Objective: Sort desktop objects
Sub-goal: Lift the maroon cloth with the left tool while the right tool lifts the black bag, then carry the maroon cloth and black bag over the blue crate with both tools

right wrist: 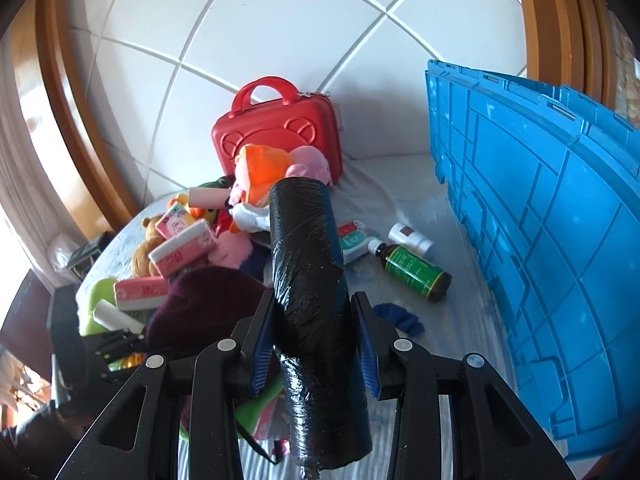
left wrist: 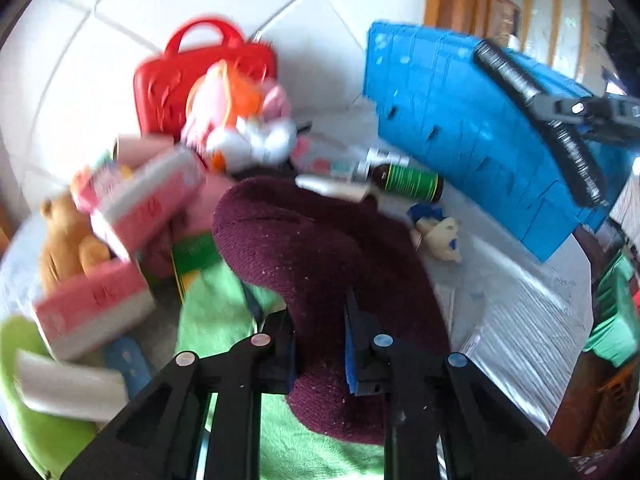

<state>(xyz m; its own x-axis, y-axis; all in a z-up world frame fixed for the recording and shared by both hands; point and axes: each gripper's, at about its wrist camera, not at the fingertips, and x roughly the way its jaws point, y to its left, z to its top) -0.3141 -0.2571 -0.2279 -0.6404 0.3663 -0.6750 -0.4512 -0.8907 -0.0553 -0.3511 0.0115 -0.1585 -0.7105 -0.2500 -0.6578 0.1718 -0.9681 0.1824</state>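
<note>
My left gripper is shut on a maroon knitted hat and holds it above a green cloth. The hat also shows in the right wrist view, with the left gripper behind it. My right gripper is shut on a black roll of bags, held upright above the table. The roll and right gripper appear in the left wrist view in front of the blue crate.
A red case stands at the back wall with plush toys in front. Pink tissue packs, a brown bear, a green-labelled brown bottle, a white bottle and a blue cloth scrap lie on the table. The blue crate fills the right.
</note>
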